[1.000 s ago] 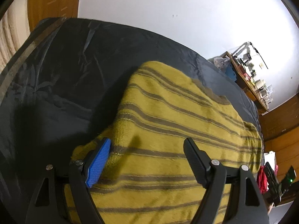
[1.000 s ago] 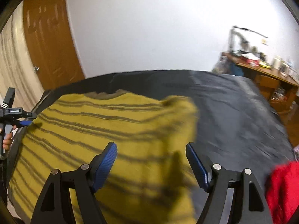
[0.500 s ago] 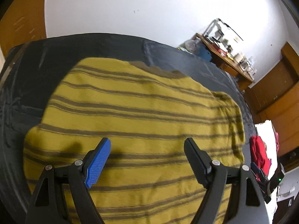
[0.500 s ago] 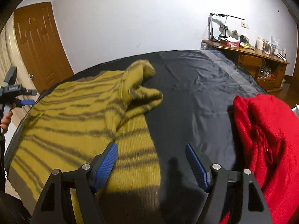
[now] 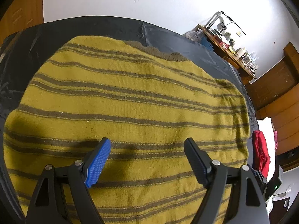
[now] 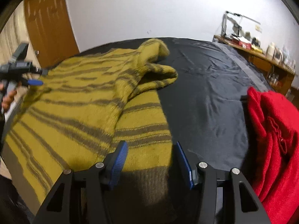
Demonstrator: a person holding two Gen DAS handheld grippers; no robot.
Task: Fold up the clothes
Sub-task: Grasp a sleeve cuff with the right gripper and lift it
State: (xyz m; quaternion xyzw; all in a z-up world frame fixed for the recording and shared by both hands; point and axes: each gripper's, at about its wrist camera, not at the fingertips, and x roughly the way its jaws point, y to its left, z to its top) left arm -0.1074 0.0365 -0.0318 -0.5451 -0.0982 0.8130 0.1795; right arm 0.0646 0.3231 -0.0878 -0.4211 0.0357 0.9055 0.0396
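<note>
Left wrist view: the left gripper (image 5: 147,147) hovers over the mustard-yellow knitted sweater with brown stripes (image 5: 130,102), spread on the black bed sheet (image 5: 168,35); jaws wide apart, empty.

Right wrist view: the right gripper (image 6: 152,151) hangs low over the sweater's near right sleeve (image 6: 145,130), jaws partly open astride it, gripping nothing. A red knitted garment (image 6: 274,130) lies right.

Warm indoor light, fairly even. The left claw (image 5: 147,147) throws dark shadows onto the yellow striped sweater (image 5: 130,102), and that view is crisp. Right view smears with motion blur at left; fisheye bends the wall and blackens the corners.
</note>
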